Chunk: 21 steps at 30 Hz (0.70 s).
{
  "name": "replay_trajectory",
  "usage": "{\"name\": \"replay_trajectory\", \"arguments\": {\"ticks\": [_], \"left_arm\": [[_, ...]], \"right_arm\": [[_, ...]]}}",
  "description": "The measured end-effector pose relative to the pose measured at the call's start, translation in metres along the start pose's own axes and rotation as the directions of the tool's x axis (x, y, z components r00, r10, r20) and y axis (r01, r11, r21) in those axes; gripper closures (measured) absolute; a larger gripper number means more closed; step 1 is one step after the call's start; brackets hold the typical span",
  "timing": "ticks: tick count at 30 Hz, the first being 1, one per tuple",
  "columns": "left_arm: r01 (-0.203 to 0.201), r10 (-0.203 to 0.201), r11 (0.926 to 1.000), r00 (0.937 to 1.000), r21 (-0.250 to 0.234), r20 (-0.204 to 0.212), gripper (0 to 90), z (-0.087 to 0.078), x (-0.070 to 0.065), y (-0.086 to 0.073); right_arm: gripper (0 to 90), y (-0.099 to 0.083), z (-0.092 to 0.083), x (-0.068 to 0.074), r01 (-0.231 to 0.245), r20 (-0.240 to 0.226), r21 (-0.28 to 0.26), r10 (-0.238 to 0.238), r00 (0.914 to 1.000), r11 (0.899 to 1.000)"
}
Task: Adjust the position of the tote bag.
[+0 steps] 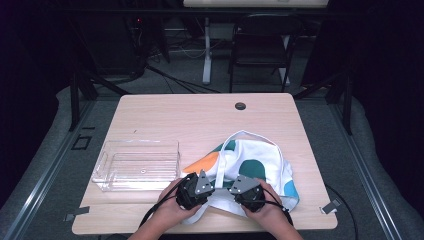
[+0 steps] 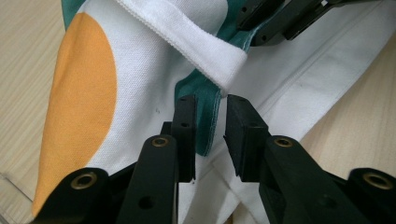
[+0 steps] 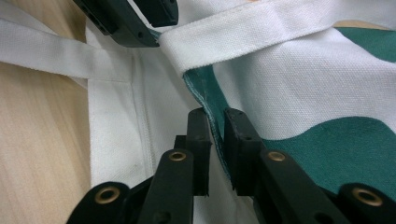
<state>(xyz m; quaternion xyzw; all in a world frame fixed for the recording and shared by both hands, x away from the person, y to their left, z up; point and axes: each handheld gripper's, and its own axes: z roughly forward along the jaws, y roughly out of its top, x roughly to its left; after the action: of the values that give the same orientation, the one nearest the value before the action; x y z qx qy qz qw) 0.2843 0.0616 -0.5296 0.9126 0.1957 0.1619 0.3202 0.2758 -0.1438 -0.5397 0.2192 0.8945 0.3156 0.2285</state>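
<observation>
Soft, light cloth bag (image 1: 260, 165) on table (image 1: 200, 120); left gripper (image 2: 210, 128) and right gripper (image 3: 215, 140) jaws each clamped on its hemmed rim, the firmest hold.

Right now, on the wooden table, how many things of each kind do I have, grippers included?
White cloth tote bag with orange and green patches: 1
Clear plastic tray: 1
Black two-jaw grippers: 2, left gripper and right gripper, each pinching the bag's green-edged rim
Total: 4
</observation>
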Motion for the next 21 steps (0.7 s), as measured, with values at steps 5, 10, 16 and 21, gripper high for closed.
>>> {"name": "replay_trajectory", "arguments": {"ticks": [5,10,16,21], "left_arm": [[0.004,-0.004,1.0,0.9999,0.003,-0.01,67.1,0.0002,-0.0004,-0.0012],[0.006,-0.006,1.0,0.9999,0.004,-0.013,65.3,0.0005,-0.0002,-0.0012],[0.003,-0.003,1.0,0.9997,0.003,-0.024,65.3,0.0012,0.0004,-0.0004],[-0.03,0.03,0.9995,0.9982,0.009,-0.052,64.5,0.0036,0.0008,0.0029]], "right_arm": [[86.8,0.0005,-0.0016,-0.0005,-0.006,0.0,-0.019,0.006,1.0,1.0],[87.9,0.0021,-0.0041,-0.0009,-0.008,0.008,-0.019,0.008,0.9999,1.0],[88.1,0.003,-0.0053,-0.0011,-0.003,0.008,-0.024,0.003,1.0,1.0],[88.2,0.0042,-0.0076,-0.0015,-0.009,0.005,-0.038,0.009,0.9999,0.999]]}}
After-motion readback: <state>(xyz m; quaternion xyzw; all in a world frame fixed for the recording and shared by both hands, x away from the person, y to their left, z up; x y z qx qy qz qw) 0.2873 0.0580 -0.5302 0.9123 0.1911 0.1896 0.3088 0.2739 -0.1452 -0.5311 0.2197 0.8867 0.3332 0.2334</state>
